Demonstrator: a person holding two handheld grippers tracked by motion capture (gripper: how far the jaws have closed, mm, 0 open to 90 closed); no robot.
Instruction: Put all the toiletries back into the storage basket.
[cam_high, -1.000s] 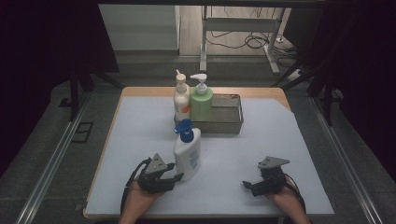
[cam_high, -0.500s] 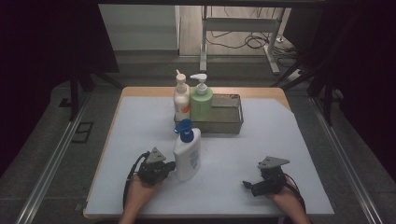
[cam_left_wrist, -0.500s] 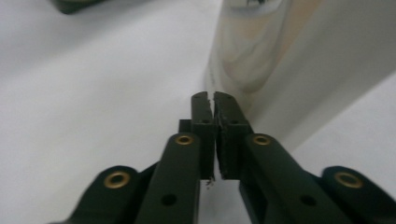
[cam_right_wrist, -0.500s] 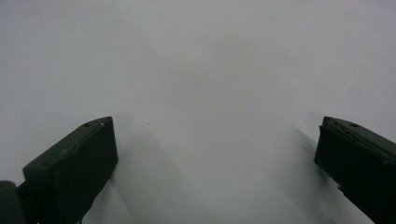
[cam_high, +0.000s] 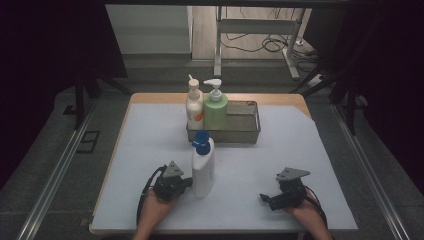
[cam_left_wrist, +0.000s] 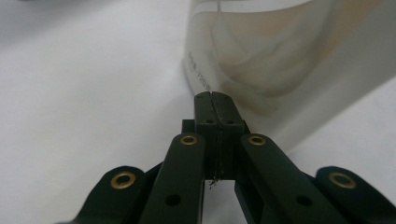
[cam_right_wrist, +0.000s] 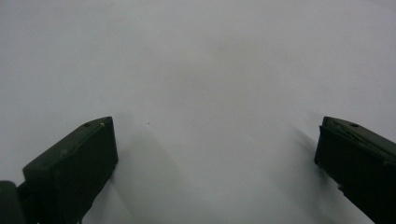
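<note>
A white bottle with a blue cap (cam_high: 203, 167) stands upright on the white mat, just in front of the wire basket. My left gripper (cam_high: 188, 182) lies low on the mat at the bottle's left, pointing at its base. In the left gripper view its jaws are pressed together with nothing between them (cam_left_wrist: 212, 99), and their tips sit right at the foot of the white bottle (cam_left_wrist: 280, 60). My right gripper (cam_high: 265, 199) rests near the front right of the mat. It stands wide open (cam_right_wrist: 217, 144) over the bare surface.
A metal wire basket (cam_high: 245, 129) sits at the back middle of the mat (cam_high: 150, 140). At its left end stand a white pump bottle (cam_high: 194, 107) and a green pump bottle (cam_high: 215, 111). Dark floor and rails flank the table.
My left gripper's jaws have closed beside the bottle's base, and the hand has sunk a little. The bottle stands as before. The right hand has kept still.
</note>
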